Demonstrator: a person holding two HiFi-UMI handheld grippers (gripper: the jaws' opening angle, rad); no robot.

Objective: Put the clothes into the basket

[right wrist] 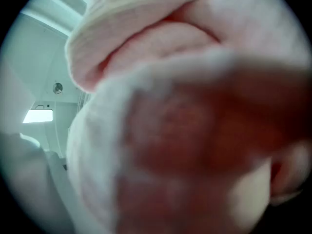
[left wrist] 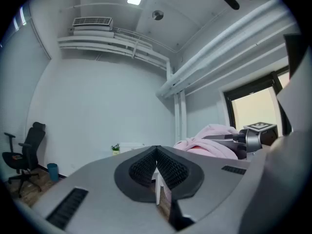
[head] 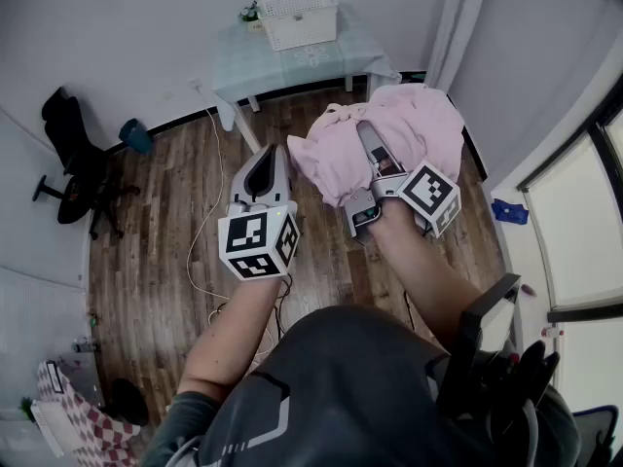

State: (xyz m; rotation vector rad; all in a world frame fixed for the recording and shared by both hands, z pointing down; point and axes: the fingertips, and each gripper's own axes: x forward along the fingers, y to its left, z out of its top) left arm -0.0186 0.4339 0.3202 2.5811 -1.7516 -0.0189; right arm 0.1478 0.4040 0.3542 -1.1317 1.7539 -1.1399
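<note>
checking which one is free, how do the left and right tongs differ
The left tongs are shut with nothing between them; the right tongs are closed on a pink cloth. The left tongs are bare and show in full; the tips of the right tongs are buried in the cloth, which fills almost all of the right gripper view. Both point ahead of the person, side by side.

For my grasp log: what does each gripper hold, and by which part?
Right gripper: the pink garment, by a bunched fold; which part is unclear. Left gripper: shut, nothing held.
</note>
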